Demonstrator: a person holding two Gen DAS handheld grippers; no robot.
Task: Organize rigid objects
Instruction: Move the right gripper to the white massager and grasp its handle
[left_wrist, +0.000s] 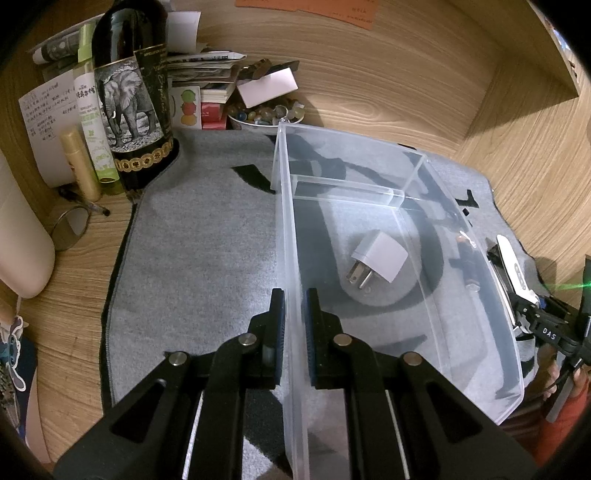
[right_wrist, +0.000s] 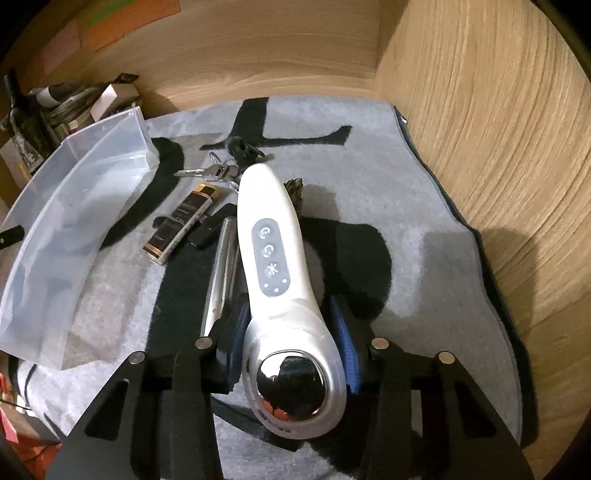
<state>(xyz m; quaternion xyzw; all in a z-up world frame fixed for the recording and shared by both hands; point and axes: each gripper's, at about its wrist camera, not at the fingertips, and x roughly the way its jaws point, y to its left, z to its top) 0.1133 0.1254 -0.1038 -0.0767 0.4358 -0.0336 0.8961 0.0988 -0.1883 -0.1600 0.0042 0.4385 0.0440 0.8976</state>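
Note:
A clear plastic bin (left_wrist: 284, 206) stands on a grey mat (left_wrist: 192, 258). A white plug adapter (left_wrist: 380, 258) lies inside it. My left gripper (left_wrist: 294, 306) is shut on the bin's left wall. My right gripper (right_wrist: 291, 325) is shut on a white handheld device (right_wrist: 273, 240) with a chrome head, held above the mat; it also shows at the right edge of the left wrist view (left_wrist: 511, 264). Below it lie a dark lighter (right_wrist: 181, 225), a silver bar (right_wrist: 219, 273), a small black object (right_wrist: 207, 232) and keys (right_wrist: 218, 170). The bin shows at left in the right wrist view (right_wrist: 44, 236).
A dark bottle (left_wrist: 133, 96), a green bottle (left_wrist: 90, 118), a gold tube (left_wrist: 79, 162), papers, a bowl of stones (left_wrist: 266, 112) and a round mirror (left_wrist: 70, 227) crowd the back left. Wooden walls (right_wrist: 498, 184) close in behind and on the right.

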